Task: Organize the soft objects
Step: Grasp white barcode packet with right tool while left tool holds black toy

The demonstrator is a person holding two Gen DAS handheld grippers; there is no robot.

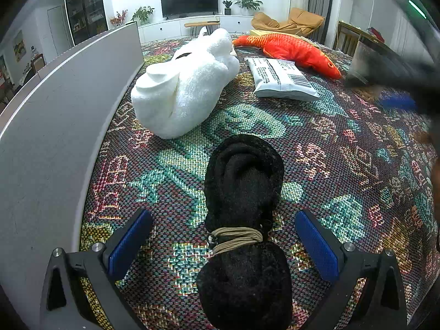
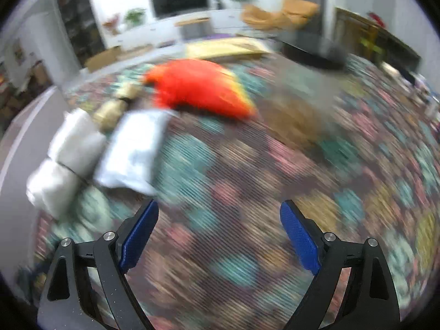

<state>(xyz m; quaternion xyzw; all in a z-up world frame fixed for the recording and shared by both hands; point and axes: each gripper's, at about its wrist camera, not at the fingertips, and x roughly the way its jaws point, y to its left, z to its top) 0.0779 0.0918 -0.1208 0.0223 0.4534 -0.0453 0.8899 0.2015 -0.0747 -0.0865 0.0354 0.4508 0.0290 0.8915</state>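
Observation:
A black fuzzy roll (image 1: 243,192), bound by a tan elastic band (image 1: 236,238), lies lengthwise on the patterned woven cloth (image 1: 343,170). My left gripper (image 1: 224,220) is open, its blue pads on either side of the roll and apart from it. Farther off lie a white rolled towel (image 1: 184,88), a white plastic packet (image 1: 280,78) and an orange plush fish (image 1: 291,49). The right wrist view is blurred: my right gripper (image 2: 220,211) is open and empty above the cloth, with the white towel (image 2: 66,162), the packet (image 2: 134,148), a tan roll (image 2: 115,107) and the orange fish (image 2: 200,88) ahead.
A grey board (image 1: 63,115) stands along the left side of the cloth. At the right edge of the left wrist view a dark blurred gripper with a blue pad (image 1: 396,101) crosses. A TV (image 1: 189,0), plants and a tan chair (image 1: 291,20) are behind.

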